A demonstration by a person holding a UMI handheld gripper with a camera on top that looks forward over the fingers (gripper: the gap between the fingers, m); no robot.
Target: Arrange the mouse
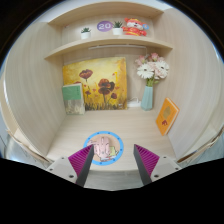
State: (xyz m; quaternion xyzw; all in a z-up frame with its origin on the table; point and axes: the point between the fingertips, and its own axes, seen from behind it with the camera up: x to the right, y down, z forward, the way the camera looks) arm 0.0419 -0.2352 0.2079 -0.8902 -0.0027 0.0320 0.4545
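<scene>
Between my spread fingers (114, 163), just ahead on the desk (70, 135), sits the round, blue-rimmed mouse (104, 146), untouched. Behind it leans a flower painting (95, 84); farther right stand a vase (148, 97) and an orange card (167, 115).

Your only view rides on the tongs (113, 165) and looks forward along their two fingers, tilted slightly down across the pale worktop (120, 125). It faces the back wall squarely, with the shelves (105, 43) high above and beyond, well off from the fingertips.
</scene>
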